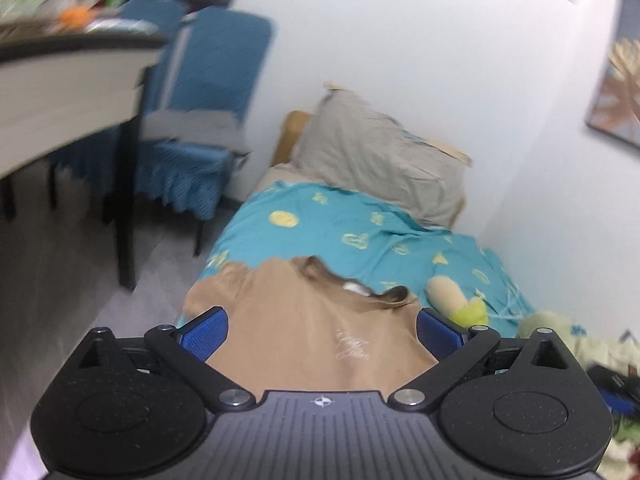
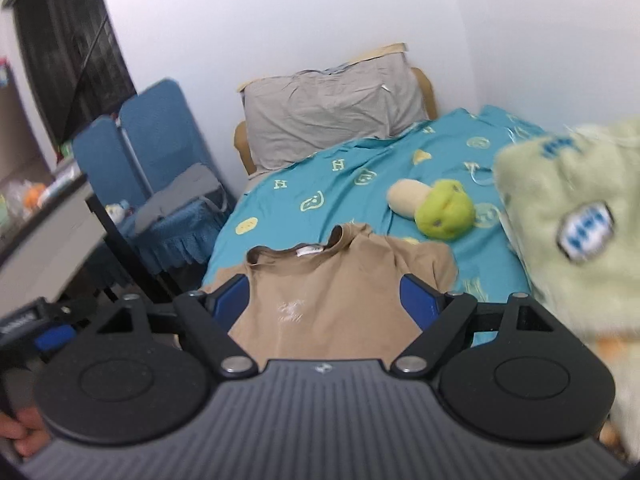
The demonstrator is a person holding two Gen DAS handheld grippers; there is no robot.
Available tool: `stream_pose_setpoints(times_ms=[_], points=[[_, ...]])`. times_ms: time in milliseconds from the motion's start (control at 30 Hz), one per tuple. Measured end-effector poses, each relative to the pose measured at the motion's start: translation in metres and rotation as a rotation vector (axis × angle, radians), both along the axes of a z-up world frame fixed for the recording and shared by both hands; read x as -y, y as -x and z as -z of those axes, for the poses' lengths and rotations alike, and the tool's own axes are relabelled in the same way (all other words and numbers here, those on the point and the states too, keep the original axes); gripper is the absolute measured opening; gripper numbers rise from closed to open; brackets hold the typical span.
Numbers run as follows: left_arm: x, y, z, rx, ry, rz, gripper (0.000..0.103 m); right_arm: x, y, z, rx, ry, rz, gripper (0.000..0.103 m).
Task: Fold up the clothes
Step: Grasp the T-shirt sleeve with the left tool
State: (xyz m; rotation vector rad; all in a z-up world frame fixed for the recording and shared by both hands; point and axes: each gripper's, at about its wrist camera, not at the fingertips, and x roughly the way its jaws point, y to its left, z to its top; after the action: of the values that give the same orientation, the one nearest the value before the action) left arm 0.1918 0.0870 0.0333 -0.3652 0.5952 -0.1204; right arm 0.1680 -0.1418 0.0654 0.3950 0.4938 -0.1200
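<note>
Teal bedsheet (image 2: 360, 168) printed with pale yellow "H" marks and smiley faces, spread from 12 to 3 o'clock. Grey pillow (image 2: 332, 108) propped at 12 against the wall; blue chairs (image 2: 148, 140) at 10. Tan T-shirt (image 2: 340, 284) laid flat, front up, dead ahead at 12 between both sets of jaws, collar pointing away, long axis running straight out from the grippers. Left gripper (image 1: 322, 332) and right gripper (image 2: 324, 300) both with jaws wide apart, gripping nothing, hovering over the hem end; neither clearly nearer. Green plush toy (image 2: 444, 208) at 1 o'clock. Faint white chest print and collar tag (image 2: 306, 251) unreadable.
</note>
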Motion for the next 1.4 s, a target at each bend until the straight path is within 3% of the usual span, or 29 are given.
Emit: stream_pose_setpoints(times_ms=[167, 267, 367, 533, 733, 867, 933, 1000, 1200, 1333, 1400], points=[[-0.039, 0.012, 0.041, -0.088, 0.123, -0.111, 0.096, -0.011, 0.048, 0.004, 0.015, -0.013, 0.009, 0.084], [-0.069, -0.005, 0.072, -0.176, 0.272, -0.198, 0.091, -0.013, 0.058, 0.021, -0.002, -0.025, 0.011, 0.084], [-0.09, -0.034, 0.099, -0.199, 0.384, -0.27, 0.091, -0.009, 0.053, 0.041, -0.009, -0.037, 0.002, 0.081], [-0.115, -0.099, 0.152, -0.241, 0.532, -0.393, 0.081, -0.001, 0.034, 0.062, -0.002, -0.029, -0.003, 0.081], [-0.127, -0.17, 0.199, -0.214, 0.594, -0.402, 0.078, 0.011, 0.004, 0.089, -0.043, -0.097, -0.006, 0.081], [-0.117, -0.204, 0.21, -0.207, 0.537, -0.339, 0.069, 0.014, -0.014, 0.105, -0.065, -0.102, -0.006, 0.081], [-0.113, -0.214, 0.21, -0.196, 0.47, -0.323, 0.051, 0.017, -0.022, 0.113, -0.085, -0.117, -0.003, 0.08], [-0.112, -0.218, 0.209, -0.198, 0.468, -0.301, 0.015, 0.02, -0.027, 0.12, -0.105, -0.142, 0.002, 0.081], [-0.104, -0.207, 0.169, -0.082, 0.352, -0.301, 0.004, 0.023, -0.017, 0.115, -0.093, -0.15, 0.027, 0.08], [-0.115, -0.203, 0.137, -0.044, 0.247, -0.408, 0.004, 0.022, -0.006, 0.109, -0.083, -0.133, 0.051, 0.081], [-0.12, -0.205, 0.136, -0.077, 0.177, -0.48, 0.004, 0.024, -0.003, 0.107, -0.081, -0.125, 0.073, 0.08]])
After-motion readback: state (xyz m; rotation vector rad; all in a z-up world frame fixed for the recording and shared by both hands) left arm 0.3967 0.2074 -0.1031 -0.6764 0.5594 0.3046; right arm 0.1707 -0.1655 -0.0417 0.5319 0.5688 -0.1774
